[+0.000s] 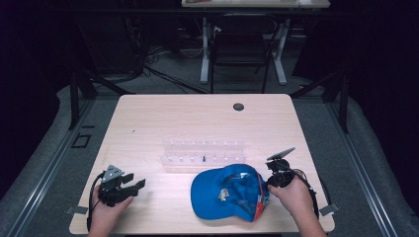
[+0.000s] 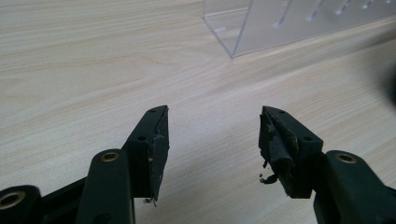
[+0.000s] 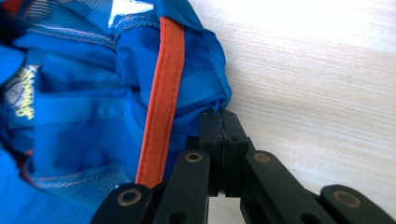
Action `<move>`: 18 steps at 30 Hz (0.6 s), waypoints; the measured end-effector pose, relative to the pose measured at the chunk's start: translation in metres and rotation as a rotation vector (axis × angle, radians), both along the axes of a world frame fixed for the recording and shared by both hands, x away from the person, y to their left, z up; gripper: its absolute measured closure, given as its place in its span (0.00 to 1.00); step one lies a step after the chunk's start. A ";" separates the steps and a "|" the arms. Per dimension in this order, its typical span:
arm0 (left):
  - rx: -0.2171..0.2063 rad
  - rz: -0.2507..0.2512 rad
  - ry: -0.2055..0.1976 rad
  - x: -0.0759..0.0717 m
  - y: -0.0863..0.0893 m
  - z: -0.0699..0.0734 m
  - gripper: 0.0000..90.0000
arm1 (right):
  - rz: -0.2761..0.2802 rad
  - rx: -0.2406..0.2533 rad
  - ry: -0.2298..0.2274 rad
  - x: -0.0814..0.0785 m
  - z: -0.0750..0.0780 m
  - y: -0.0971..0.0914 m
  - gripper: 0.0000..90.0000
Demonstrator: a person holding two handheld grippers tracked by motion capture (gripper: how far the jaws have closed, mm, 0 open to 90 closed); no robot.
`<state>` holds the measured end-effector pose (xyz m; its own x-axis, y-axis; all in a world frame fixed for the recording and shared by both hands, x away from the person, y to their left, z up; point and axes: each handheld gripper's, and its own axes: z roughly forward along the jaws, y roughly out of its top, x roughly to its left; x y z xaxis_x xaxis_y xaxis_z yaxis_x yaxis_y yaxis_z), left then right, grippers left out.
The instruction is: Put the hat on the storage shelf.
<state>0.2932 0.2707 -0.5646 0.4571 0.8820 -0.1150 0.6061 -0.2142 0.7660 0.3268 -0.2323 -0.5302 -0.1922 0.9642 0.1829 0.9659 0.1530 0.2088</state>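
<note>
Step in hand, by the look of it: taking hold of the blue fabric baseball cap (image 1: 228,193) with the orange strap, lying upside down on the pale wooden desk (image 1: 163,118), just in front of the clear acrylic rack (image 1: 203,152) and touching nothing else. Right tongs (image 3: 219,122) seen pressed together at the cap's edge, jaws flush against each other, blue cloth bunched right at their tips beside the orange strap (image 3: 162,93); pinched on a fold of the rim, most likely, though the cloth between the pads lay hidden. From above, same right tongs (image 1: 274,174) set at the cap's right side, well right of the rack's end. Left tongs (image 1: 129,186) held apart and empty, resting low over bare desk, far left of the cap, pointed toward the rack's near corner (image 2: 233,35). Next move, judged: a gentle lift to test the pinch, then left tongs brought across to the cap's opposite rim, since thin cloth held at one point would sag and could slip free.
</note>
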 end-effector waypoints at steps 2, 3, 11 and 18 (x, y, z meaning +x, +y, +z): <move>-0.003 0.003 -0.007 0.000 0.000 -0.001 0.48 | 0.002 -0.006 -0.003 -0.001 0.005 -0.001 1.00; -0.003 0.003 -0.007 0.000 0.000 -0.001 0.48 | 0.009 -0.013 0.000 -0.002 0.007 -0.001 1.00; -0.001 0.003 -0.006 0.000 0.000 0.000 0.48 | 0.031 -0.020 -0.007 -0.005 0.029 -0.006 1.00; -0.002 0.000 -0.003 0.000 0.000 -0.001 0.48 | 0.012 -0.032 -0.010 -0.004 0.042 -0.011 1.00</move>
